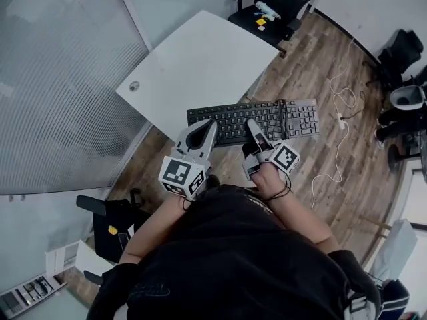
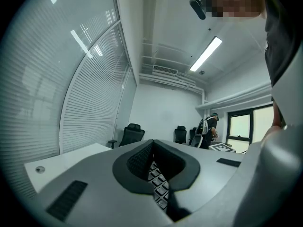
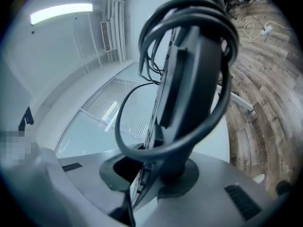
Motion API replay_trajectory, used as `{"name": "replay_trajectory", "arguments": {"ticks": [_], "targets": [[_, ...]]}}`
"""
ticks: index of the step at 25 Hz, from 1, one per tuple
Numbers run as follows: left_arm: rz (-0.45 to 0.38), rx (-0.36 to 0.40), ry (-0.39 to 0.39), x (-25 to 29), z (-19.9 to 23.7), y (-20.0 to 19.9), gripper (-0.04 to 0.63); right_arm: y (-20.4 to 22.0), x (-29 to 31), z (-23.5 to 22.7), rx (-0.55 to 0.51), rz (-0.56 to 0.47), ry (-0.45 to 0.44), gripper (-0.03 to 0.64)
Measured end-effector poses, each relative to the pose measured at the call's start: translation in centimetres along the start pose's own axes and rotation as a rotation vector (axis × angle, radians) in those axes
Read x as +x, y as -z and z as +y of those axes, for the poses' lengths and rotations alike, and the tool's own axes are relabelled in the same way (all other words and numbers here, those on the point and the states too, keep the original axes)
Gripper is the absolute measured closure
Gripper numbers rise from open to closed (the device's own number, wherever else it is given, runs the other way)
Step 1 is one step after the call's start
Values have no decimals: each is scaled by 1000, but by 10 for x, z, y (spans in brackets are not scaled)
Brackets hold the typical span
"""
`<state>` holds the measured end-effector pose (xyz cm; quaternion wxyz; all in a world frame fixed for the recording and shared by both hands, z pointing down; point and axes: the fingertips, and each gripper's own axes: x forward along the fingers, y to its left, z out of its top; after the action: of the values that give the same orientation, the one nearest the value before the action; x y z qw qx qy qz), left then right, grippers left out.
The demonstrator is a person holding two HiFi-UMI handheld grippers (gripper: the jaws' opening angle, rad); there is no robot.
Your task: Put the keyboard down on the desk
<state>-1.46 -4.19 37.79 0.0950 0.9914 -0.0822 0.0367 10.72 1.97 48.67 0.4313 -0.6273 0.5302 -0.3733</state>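
Keyboard (image 1: 297, 120) between left gripper (image 1: 208, 125), right gripper (image 1: 254, 127)

The keyboard (image 1: 293, 119) hung between the left gripper (image 1: 208, 125) and the right gripper (image 1: 253, 125), at the desk's (image 1: 200, 65) near edge. An office chair (image 1: 280, 5) stood behind the desk, and a cable (image 1: 341, 102) lay on the floor to the right.

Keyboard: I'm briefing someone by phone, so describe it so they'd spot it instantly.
Find the big white desk beside the glass wall. At its near edge, the left gripper and right gripper hold a long black keyboard. Nothing else has keys, and its cable is looped around one end.
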Motion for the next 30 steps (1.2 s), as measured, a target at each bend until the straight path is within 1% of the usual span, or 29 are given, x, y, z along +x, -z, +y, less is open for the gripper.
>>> {"name": "replay_trajectory", "arguments": {"ticks": [3,7,13,16,18,22,26,30], "targets": [[-4,6,-11,-4,14,-2,580,8,16,5,-5,11,-17,522],[-5,4,-23,-9,30,-3,580,19,31,7,1,31,-18,522],[-1,-4,-40,-11,42,-1,580,25,46,8,-22,58,-25,522],[-2,-6,-58,-10,48,0,580,27,51,3,-6,75,-11,522],[-2,-9,-75,-8,52,0,580,27,57,0,-2,91,-5,521],[-4,-15,-123,-3,62,0,580,24,76,1,-28,137,-44,522],[-2,-22,-170,7,75,-1,580,20,97,-5,-8,178,-55,522],[-7,-33,-224,24,89,-3,580,16,120,-13,3,241,-68,520]]}}
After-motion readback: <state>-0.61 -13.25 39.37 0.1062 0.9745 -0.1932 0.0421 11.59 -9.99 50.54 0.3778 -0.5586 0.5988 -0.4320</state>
